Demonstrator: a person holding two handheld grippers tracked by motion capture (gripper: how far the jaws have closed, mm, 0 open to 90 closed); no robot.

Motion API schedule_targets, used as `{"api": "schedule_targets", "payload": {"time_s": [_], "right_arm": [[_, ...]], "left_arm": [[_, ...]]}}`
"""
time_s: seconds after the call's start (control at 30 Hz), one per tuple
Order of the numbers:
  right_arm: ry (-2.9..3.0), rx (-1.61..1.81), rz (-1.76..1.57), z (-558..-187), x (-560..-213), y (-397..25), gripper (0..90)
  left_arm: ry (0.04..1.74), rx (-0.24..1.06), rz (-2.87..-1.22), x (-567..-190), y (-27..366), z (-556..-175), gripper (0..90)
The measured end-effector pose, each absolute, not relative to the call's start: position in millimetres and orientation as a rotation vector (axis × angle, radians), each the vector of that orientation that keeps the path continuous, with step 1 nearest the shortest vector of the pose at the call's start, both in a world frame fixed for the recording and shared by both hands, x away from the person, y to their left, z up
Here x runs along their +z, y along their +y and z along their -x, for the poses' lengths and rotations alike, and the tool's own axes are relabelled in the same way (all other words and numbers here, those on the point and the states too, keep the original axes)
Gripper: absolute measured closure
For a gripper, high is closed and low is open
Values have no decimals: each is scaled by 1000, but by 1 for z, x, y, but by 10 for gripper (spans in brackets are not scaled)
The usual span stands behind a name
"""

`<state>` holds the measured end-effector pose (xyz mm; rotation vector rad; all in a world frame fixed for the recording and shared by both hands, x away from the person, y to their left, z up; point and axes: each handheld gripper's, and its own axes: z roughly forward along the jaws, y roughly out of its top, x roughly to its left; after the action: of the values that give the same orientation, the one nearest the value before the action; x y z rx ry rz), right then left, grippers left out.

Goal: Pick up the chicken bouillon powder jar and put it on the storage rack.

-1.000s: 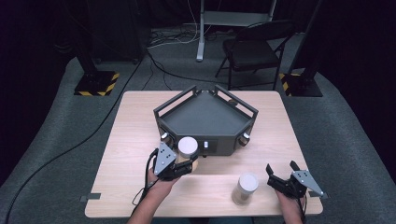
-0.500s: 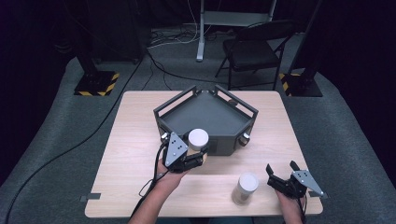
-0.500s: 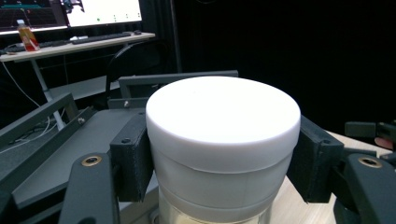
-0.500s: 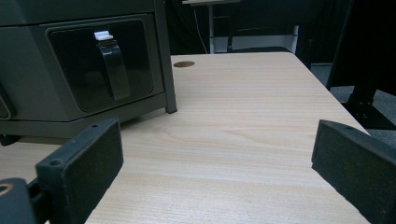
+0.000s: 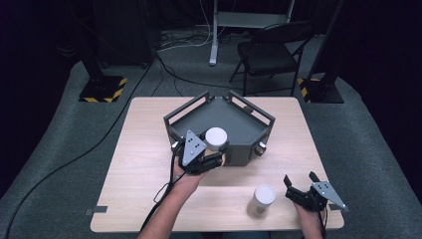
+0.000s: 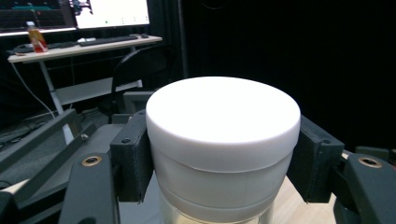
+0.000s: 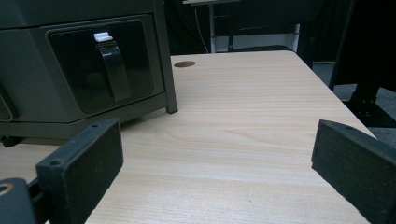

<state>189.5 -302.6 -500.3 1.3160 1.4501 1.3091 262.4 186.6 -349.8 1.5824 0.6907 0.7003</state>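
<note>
Risk first: the jar (image 5: 215, 141) held by the left gripper (image 5: 205, 158) hangs at the near rim of the grey tray (image 5: 249, 117), and as I judge it the danger is a clip against that rim — a jar carried too low would knock the wall and could twist in the grip or tip as it is set down. The grip itself sits high, on the white lid (image 6: 223, 116) rather than on the clear body below, so if that lid is only loosely screwed on, the body could drop away from it. Whether it is tight cannot be told.

In the left gripper view both black pads (image 6: 132, 154) press flat against opposite sides of the lid, pinching it with no gap showing.

The right gripper (image 5: 304, 191) rests at the near right corner of the table (image 5: 144, 149), its jaws spread wide and holding nothing — bare wood lies between them in the right gripper view. A second jar (image 5: 262, 200) stands upright just to its left, near but not touching; a careless sweep of that hand could knock it over.
</note>
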Motion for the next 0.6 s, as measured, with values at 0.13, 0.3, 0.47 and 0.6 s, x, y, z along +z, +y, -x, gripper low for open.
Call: {"api": "schedule_targets", "payload": {"time_s": [0.13, 0.3, 0.47, 0.6], "right_arm": [[1448, 1313, -1317, -189, -501, -303, 12], [1447, 1312, -1318, -189, -501, -303, 13], [1437, 1312, -1327, -189, -501, -302, 12], [1437, 1313, -1326, -189, -501, -302, 12]], "left_arm": [[693, 719, -1571, -346, 182, -265, 333], [704, 747, -1549, -339, 177, -267, 332], [724, 776, -1536, -334, 172, -269, 333], [745, 786, -1527, -332, 170, -272, 333]]}}
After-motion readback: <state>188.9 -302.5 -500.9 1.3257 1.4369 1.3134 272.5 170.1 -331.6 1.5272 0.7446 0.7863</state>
